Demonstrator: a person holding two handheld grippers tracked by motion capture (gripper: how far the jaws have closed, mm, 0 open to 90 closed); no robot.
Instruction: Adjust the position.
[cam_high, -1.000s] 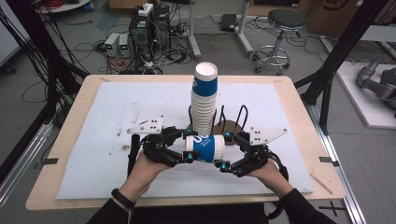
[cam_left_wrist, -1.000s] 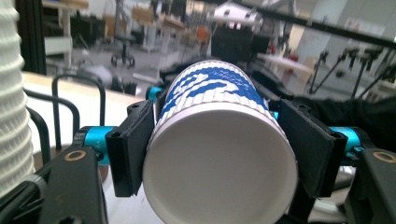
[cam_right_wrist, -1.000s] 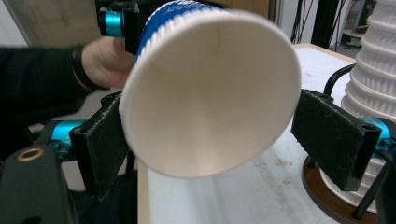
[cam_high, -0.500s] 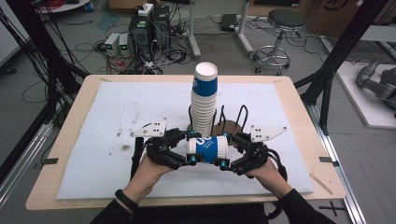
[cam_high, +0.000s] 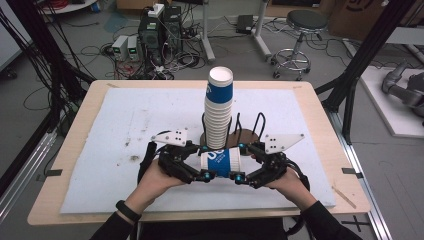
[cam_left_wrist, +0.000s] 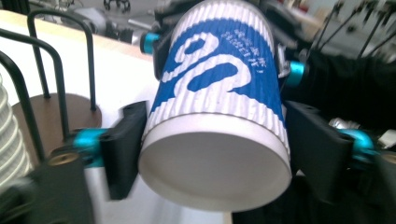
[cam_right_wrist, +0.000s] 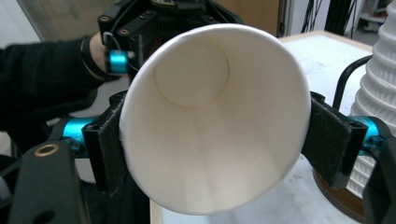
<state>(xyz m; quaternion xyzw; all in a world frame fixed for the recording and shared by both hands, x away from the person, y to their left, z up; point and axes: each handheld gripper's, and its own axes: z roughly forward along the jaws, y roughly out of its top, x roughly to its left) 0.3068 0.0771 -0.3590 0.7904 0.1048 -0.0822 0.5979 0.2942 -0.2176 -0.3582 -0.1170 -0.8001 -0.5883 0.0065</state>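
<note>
A blue-and-white ribbed paper cup (cam_high: 220, 161) lies on its side in the air between both grippers, just in front of the cup stack. My left gripper (cam_high: 204, 162) has its pads (cam_left_wrist: 123, 149) against the cup (cam_left_wrist: 219, 93) near its base; its jaws have just been opening slightly, with the cup still between them. My right gripper (cam_high: 239, 162) faces into the open mouth of the cup (cam_right_wrist: 210, 116). Its pads (cam_right_wrist: 329, 140) press the rim from both sides, and its jaws have just been closing on it.
A tall stack of matching cups (cam_high: 219, 112) stands in a brown round holder with black wire loops (cam_high: 252, 131) right behind the grippers. A white mat (cam_high: 125, 125) covers the wooden table (cam_high: 60, 200). Racks, cables and a stool (cam_high: 305, 22) stand beyond the far edge.
The right gripper's jaws have drawn in a little onto the cup's rim. Both hands and the cup have hardly shifted.
</note>
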